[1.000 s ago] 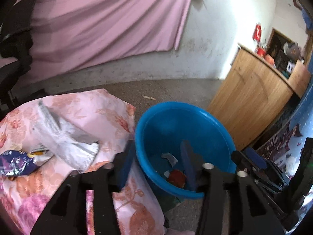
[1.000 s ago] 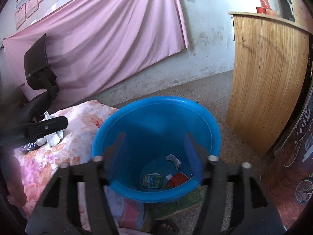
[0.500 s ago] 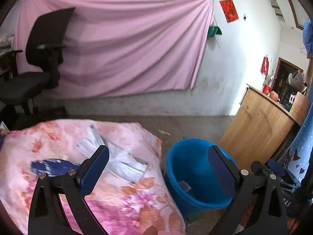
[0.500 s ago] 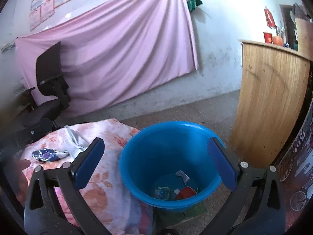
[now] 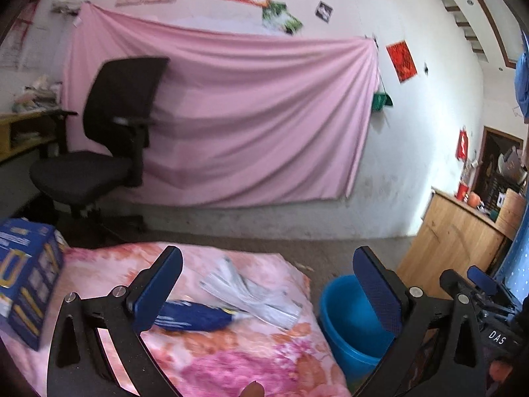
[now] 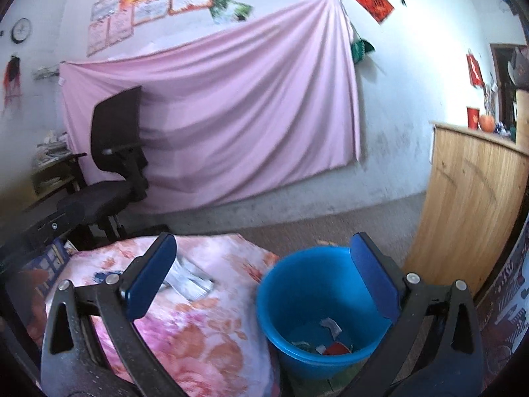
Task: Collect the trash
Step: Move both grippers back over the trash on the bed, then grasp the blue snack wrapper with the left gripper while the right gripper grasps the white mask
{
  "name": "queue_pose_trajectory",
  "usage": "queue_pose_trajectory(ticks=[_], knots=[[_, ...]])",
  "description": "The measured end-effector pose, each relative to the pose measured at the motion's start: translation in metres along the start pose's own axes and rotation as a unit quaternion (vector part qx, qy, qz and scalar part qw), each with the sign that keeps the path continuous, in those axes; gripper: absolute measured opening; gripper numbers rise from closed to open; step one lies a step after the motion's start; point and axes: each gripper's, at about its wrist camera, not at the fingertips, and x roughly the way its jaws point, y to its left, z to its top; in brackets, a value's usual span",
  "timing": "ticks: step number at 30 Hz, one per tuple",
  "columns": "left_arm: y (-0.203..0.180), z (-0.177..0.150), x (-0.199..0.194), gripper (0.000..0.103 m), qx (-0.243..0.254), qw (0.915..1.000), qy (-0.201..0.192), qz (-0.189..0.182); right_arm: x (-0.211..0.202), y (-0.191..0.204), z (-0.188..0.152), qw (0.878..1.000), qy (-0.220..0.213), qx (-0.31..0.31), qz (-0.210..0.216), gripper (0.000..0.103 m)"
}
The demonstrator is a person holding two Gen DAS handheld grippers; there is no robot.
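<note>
Between left gripper fingers: wrapper, paper | both grippers wide open, empty; right gripper | lower, pinch wrapper mid-body, then bucket.

White wall with pink sheet hung across it, posters above. Black office chair at left, wooden cabinet at right, grey rough floor. Daylight, some motion blur.
</note>
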Motion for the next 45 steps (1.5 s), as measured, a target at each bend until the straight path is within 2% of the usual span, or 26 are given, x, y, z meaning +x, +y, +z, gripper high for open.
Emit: queue_pose_trajectory(ticks=[7, 13, 18, 21, 27, 33, 36, 41, 45], knots=[[0.031, 0.006, -0.051, 0.101, 0.018, 0.9972, -0.064, 0.035, -0.023, 0.043, 0.009, 0.996, -0.073, -0.017, 0.04, 0.103], [0.059, 0.001, -0.088, 0.101, 0.027, 0.9918, -0.105, 0.068, -0.032, 0.078, 0.002, 0.989, -0.111, -0.036, 0.086, 0.103], [0.079, -0.01, -0.106, 0.101, 0.028, 0.9879, -0.124, 0.089, -0.032, 0.101, -0.007, 0.985, -0.121, -0.053, 0.113, 0.103], [0.087, -0.017, -0.107, 0.101, 0.026, 0.9875, -0.119, 0.1, -0.025, 0.113, -0.015, 0.983, -0.113, -0.07, 0.126, 0.103], [0.1, -0.033, -0.088, 0.101, 0.029, 0.9892, -0.087, 0.115, -0.005, 0.124, -0.032, 0.982, -0.084, -0.1, 0.137, 0.103], [0.113, -0.048, -0.047, 0.101, 0.021, 0.9926, -0.021, 0.118, 0.028, 0.12, -0.046, 0.985, -0.039, -0.109, 0.128, 0.103], [0.121, -0.054, -0.017, 0.101, 0.008, 0.9935, 0.034, 0.109, 0.049, 0.114, -0.051, 0.987, -0.008, -0.11, 0.12, 0.103], [0.131, -0.063, 0.015, 0.101, -0.01, 0.993, 0.078, 0.088, 0.085, 0.106, -0.058, 0.986, 0.048, -0.113, 0.109, 0.103], [0.136, -0.069, 0.042, 0.1, -0.021, 0.9888, 0.129, 0.073, 0.118, 0.1, -0.059, 0.985, 0.094, -0.104, 0.101, 0.103]])
